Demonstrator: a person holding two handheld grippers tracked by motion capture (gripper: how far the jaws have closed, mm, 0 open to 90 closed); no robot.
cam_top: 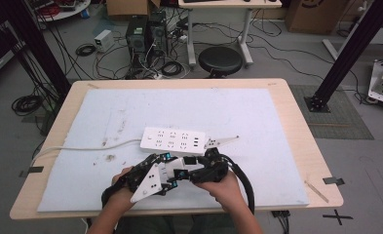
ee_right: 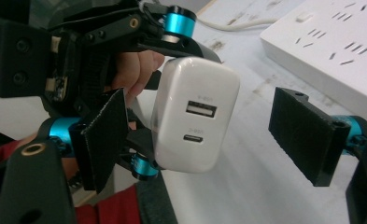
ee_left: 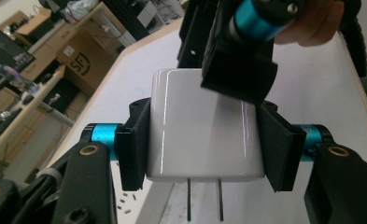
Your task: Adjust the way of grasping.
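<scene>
We hold a white USB wall charger [ee_left: 204, 126] clamped between the two black jaws of our left gripper [ee_left: 204, 140], the padded faces pressed flat against its opposite sides. It is a glossy, rounded-cornered block; two flat metal prongs [ee_left: 204, 198] stick out of its lower face in the left gripper view, and in the right gripper view its far face [ee_right: 197, 116] carries two ports, a larger rectangular one above a small oval one. The charger is held above the white mat [cam_top: 257, 112] at the near edge of the wooden table [cam_top: 296, 112], just in front of a white power strip [cam_top: 172, 139] whose cord [cam_top: 82, 146] runs off to the table's left edge. Our right gripper [ee_right: 209, 135] stands with its jaws spread wide on either side of the charger's ported end; its right pad is well clear of the block, and whether its left pad touches we cannot tell. In the high view both grippers [cam_top: 152, 178] [cam_top: 206, 168] meet close together over the mat, our hands behind them. A black stool [cam_top: 220, 60] and tangled cables [cam_top: 145, 63] sit on the floor beyond the table.
</scene>
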